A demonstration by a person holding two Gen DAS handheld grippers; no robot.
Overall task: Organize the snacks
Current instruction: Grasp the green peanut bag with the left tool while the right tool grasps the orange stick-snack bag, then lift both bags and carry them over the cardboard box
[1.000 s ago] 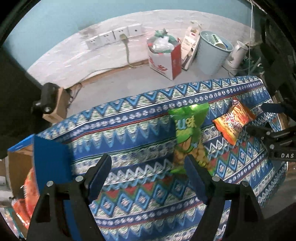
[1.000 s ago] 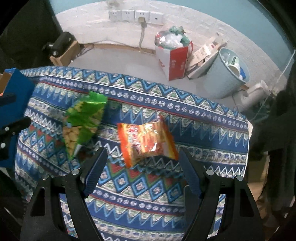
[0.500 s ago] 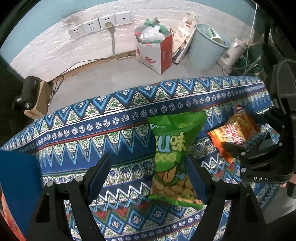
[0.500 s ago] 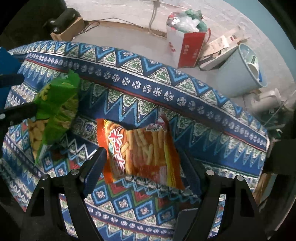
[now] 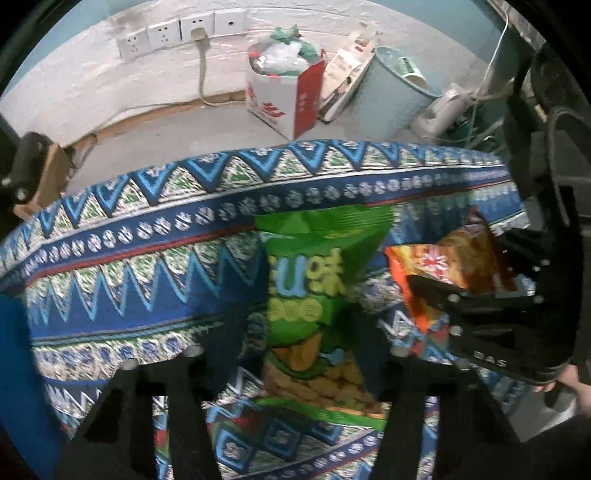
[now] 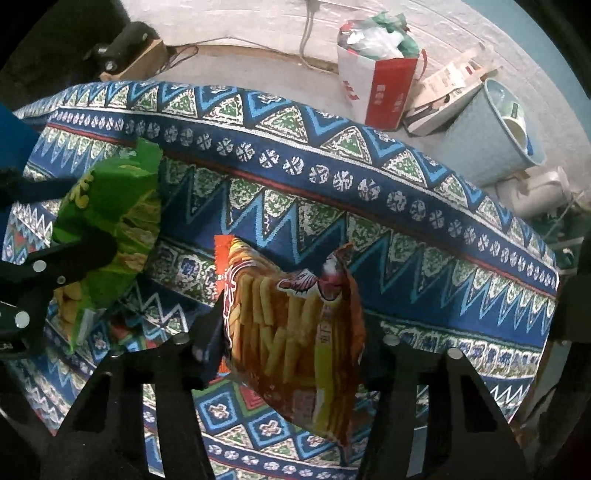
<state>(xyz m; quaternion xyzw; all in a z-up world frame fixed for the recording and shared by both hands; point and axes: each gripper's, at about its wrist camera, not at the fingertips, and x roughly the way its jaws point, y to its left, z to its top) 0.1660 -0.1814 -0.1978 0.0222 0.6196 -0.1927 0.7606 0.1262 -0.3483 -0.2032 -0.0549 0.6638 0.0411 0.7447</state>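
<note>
A green snack bag (image 5: pixel 314 295) lies on the patterned tablecloth (image 5: pixel 147 236). My left gripper (image 5: pixel 299 343) straddles its lower half, one finger on each side, close against the bag. An orange-red bag of fries-like snacks (image 6: pixel 295 325) lies to its right. My right gripper (image 6: pixel 291 332) straddles that bag, its fingers close against both edges. The green bag (image 6: pixel 107 229) and the left gripper also show at the left of the right wrist view. The orange bag (image 5: pixel 454 266) and the right gripper show at the right of the left wrist view.
A blue box edge (image 5: pixel 14 369) stands at the table's left. Beyond the far table edge, on the floor, are a red-and-white bag of rubbish (image 5: pixel 288 88), a pale blue bin (image 5: pixel 399 88), a kettle (image 5: pixel 443 110) and wall sockets (image 5: pixel 181 33).
Both grippers have moved forward and down onto their bags. The jaws have narrowed from wide open to close around each bag.
</note>
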